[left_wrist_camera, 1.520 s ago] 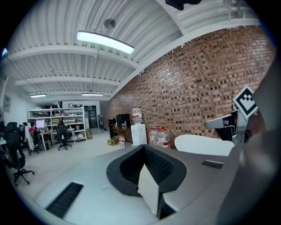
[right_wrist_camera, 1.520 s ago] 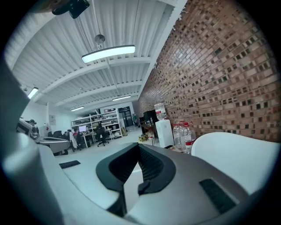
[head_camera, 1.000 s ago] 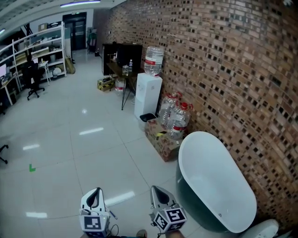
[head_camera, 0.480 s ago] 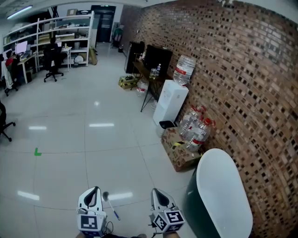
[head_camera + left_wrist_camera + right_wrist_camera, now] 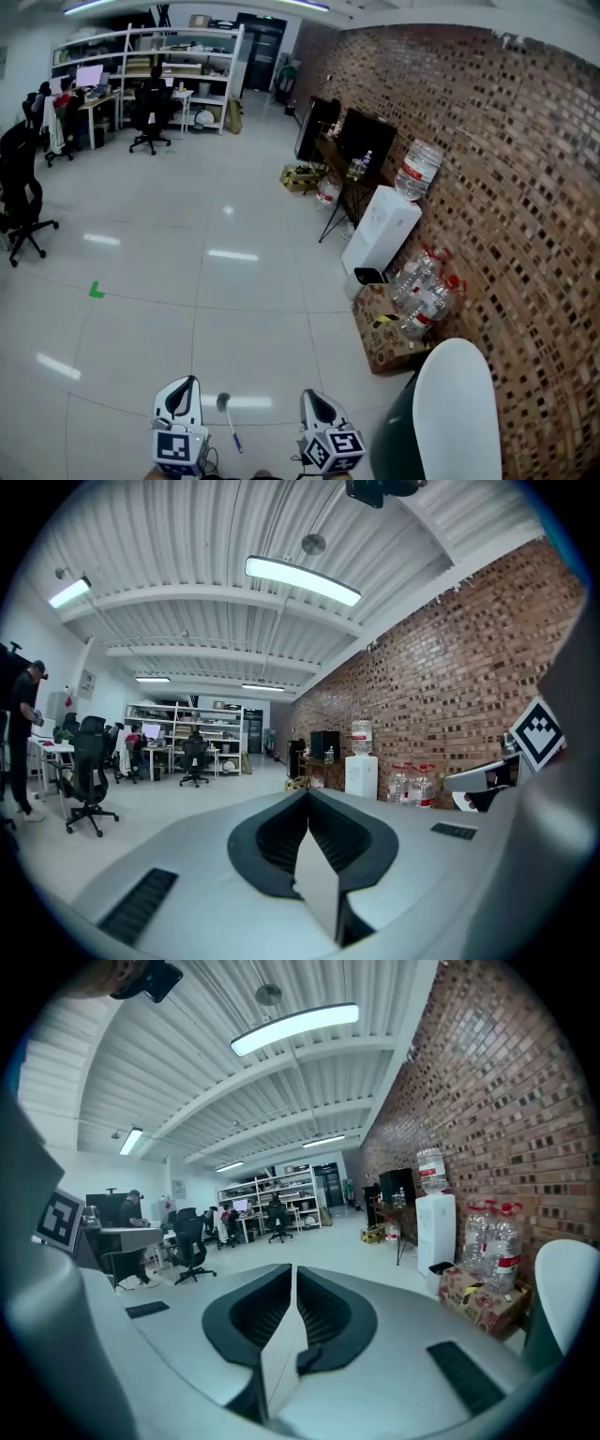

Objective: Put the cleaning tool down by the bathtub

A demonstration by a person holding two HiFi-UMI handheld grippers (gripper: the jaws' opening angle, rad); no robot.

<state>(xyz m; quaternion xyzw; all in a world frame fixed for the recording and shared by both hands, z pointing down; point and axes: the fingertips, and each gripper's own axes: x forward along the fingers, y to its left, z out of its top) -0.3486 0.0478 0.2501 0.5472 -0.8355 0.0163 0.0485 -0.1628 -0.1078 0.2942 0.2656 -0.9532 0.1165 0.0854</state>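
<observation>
Head view: my cleaning tool [image 5: 229, 420], a small round-headed brush on a thin handle, lies flat on the pale tiled floor [image 5: 141, 319] between my left gripper [image 5: 187, 389] and my right gripper [image 5: 314, 398]. It sits nearer the left one and neither touches it. The bathtub [image 5: 455, 412] stands at the lower right, beyond the right gripper, against the brick wall [image 5: 525, 187]. Over the last second my view has swung away from the tub, which has slid toward the frame's edge, while more of the brush has come into sight on the tiles ahead of me. Left gripper view: the jaws are pressed together with nothing between them and point out across the open office, not at the floor. Right gripper view: the jaws have just been opening and now stand a narrow slit apart, with nothing between them. The tub's white rim shows at the far right past the cardboard box [image 5: 483, 1302] and water bottles [image 5: 492, 1237]. I judge the tool is already set down and released, so what remains is only whether this spot, near the tub but not against it, counts as beside it.
</observation>
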